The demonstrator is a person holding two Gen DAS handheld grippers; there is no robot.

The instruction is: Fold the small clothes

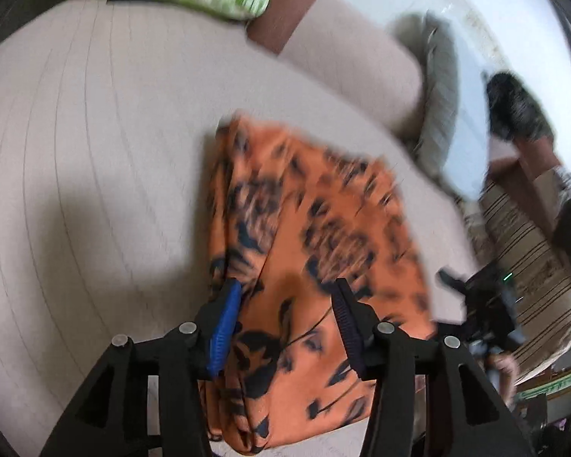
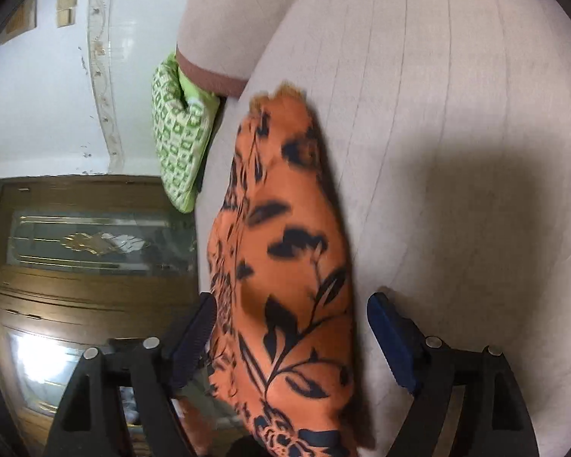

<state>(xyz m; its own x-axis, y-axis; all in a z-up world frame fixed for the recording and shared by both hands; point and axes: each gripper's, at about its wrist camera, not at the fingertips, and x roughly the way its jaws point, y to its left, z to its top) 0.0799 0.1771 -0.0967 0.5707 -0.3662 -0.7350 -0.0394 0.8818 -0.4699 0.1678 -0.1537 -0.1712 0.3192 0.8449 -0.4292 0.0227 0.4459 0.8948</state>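
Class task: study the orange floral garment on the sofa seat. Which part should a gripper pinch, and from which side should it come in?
Probably the near hem of the orange garment, approached from the sofa's front edge. The cloth lies in a long narrow strip running away from both views, so its near end is the closest free edge.

Orange garment (image 1: 316, 251): thin printed cloth, smooth, faint sheen, dark leaf pattern. Sofa (image 1: 95, 152): matt pale woven upholstery, fine stitched lines, brown fabric band at the arm. Green cushion (image 2: 179, 141): soft printed cloth. Left gripper (image 1: 285, 323) and right gripper (image 2: 291, 333): matt black plastic, ribbed blue rubbery pads, dull metal pins. Cabinet (image 2: 87, 285): glossy varnished wood, glass panels.
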